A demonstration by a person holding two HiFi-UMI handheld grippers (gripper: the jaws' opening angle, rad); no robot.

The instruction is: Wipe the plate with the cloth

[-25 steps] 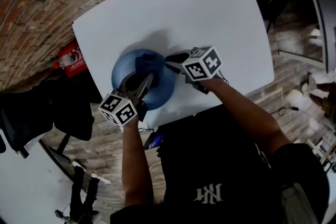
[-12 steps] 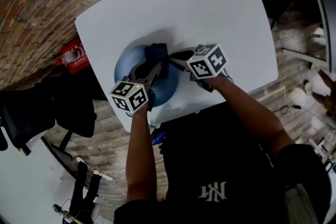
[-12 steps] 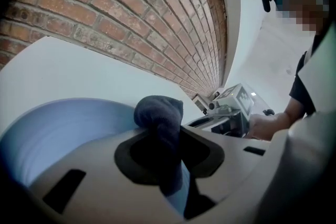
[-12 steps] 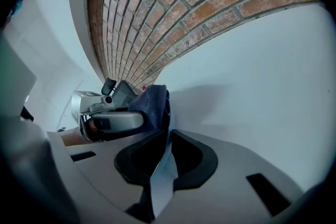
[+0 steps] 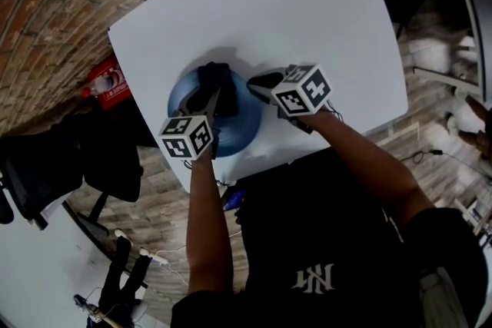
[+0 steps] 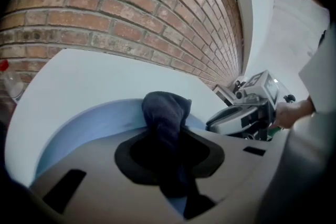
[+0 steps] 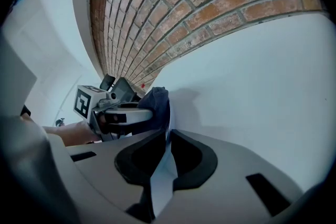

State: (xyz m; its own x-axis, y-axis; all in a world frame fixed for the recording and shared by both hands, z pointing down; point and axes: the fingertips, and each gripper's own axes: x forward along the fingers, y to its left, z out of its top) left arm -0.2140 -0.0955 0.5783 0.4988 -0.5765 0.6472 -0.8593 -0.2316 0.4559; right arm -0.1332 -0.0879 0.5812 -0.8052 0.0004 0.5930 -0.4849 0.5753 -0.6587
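A round blue plate (image 5: 231, 136) lies on the white table (image 5: 307, 11), near its front edge. A dark cloth (image 5: 215, 77) hangs bunched over the plate's far side. My left gripper (image 5: 219, 97) is shut on the cloth (image 6: 165, 110), which fills the gap between its jaws (image 6: 169, 139) above the plate (image 6: 89, 123). My right gripper (image 5: 256, 84) reaches in from the right and is shut on the plate's rim. In the right gripper view the pale blue rim (image 7: 164, 176) runs between the jaws of the right gripper (image 7: 168, 136). Beyond them are the cloth (image 7: 157, 105) and the left gripper (image 7: 123, 113).
A red object (image 5: 104, 81) sits beyond the table's left edge, and a bottle with a red cap (image 6: 8, 78) shows by the brick wall. A black chair (image 5: 38, 165) stands at the left. Bare white tabletop stretches behind and to the right of the plate.
My left gripper has come down toward the plate with the cloth, shifting it right and then back left over the far side. The right gripper has stayed at the rim.
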